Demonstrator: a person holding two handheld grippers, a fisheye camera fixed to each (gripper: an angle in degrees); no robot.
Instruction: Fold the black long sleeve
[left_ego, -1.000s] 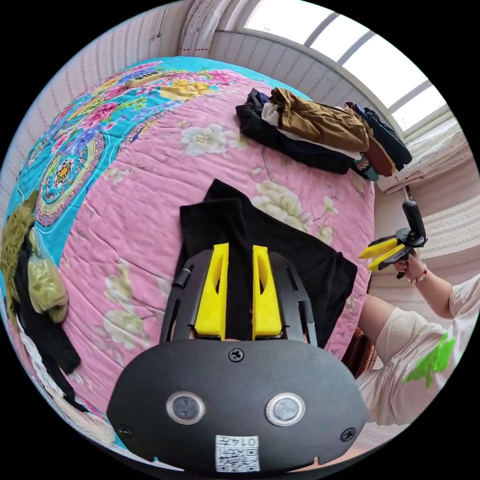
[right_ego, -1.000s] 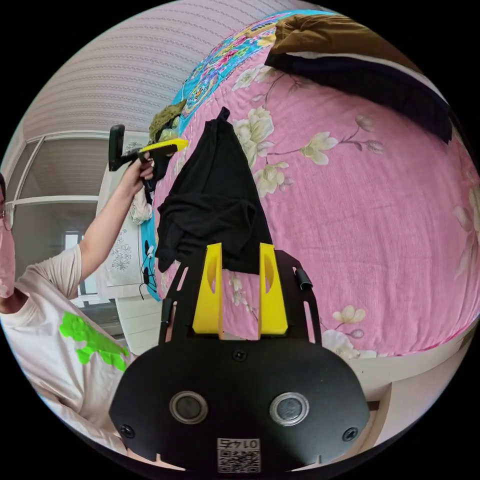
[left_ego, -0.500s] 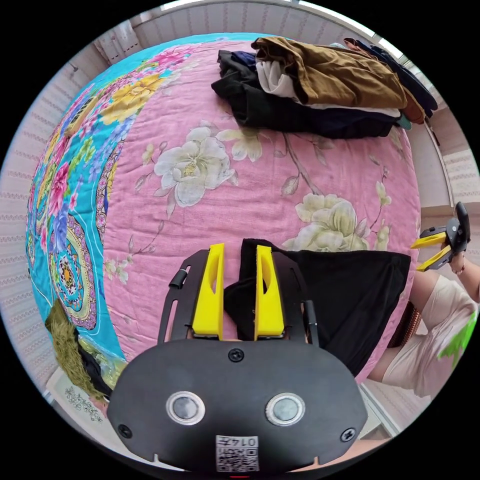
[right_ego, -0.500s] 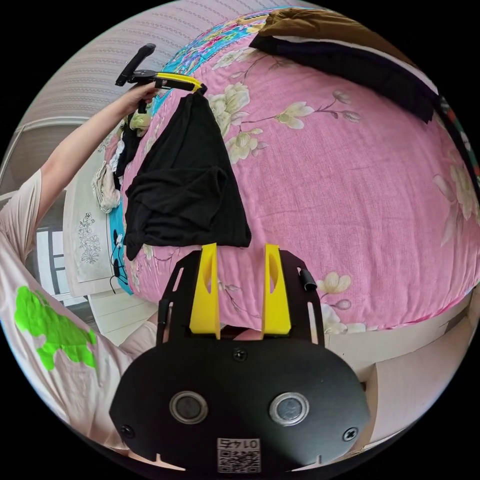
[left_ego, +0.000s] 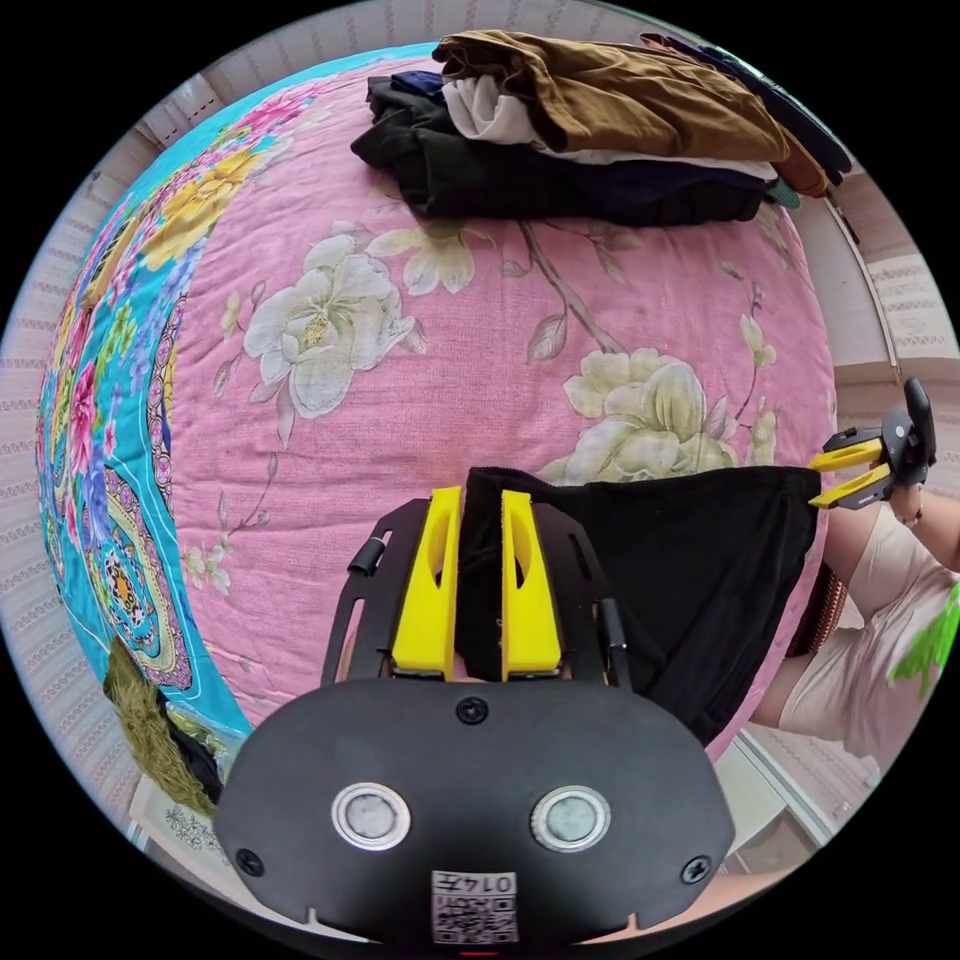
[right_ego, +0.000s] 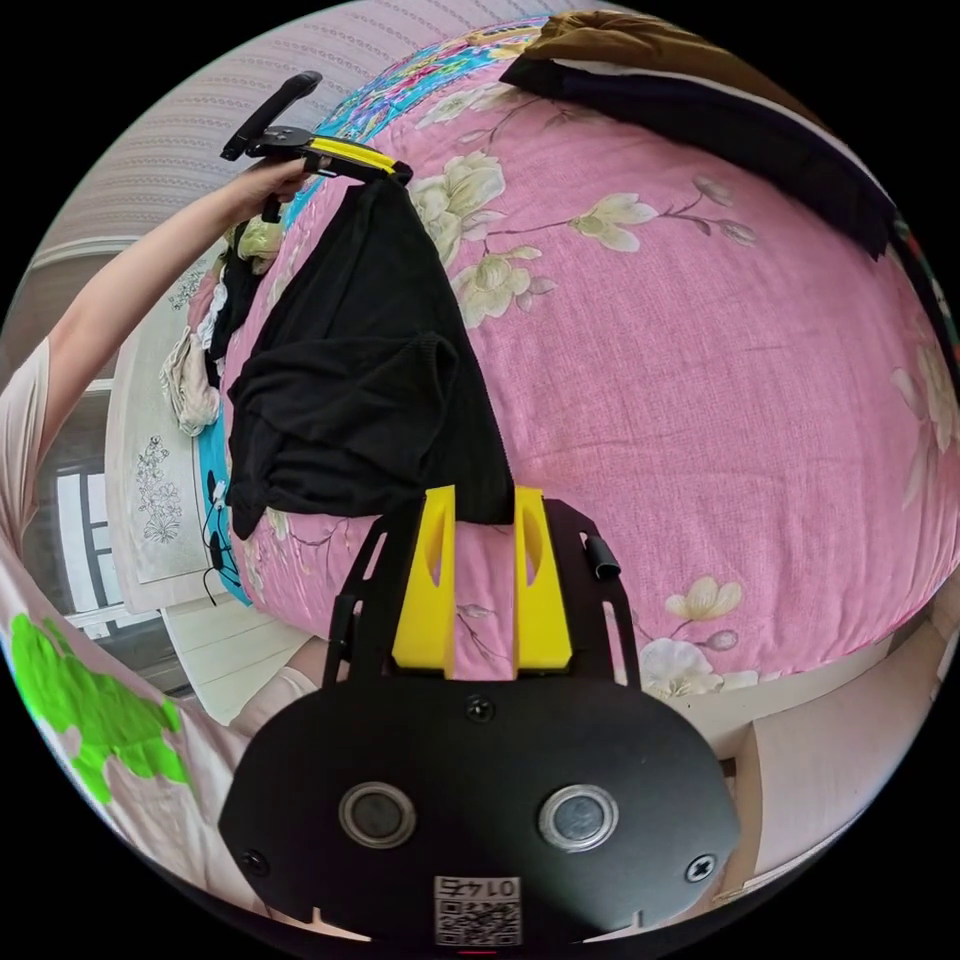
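Over pink bed (left_ego: 420, 420): left tongs (left_ego: 476, 510) grip black long sleeve (left_ego: 680, 570), arm outstretched.

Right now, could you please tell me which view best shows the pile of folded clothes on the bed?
The left gripper view: the pile of folded clothes lies whole across its top, the brown garment uppermost. The right gripper view catches one end of the pile, cut by the frame.

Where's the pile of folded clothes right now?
In the left gripper view the pile of folded clothes sits at the far edge of the pink floral bedspread, well beyond the black long sleeve.
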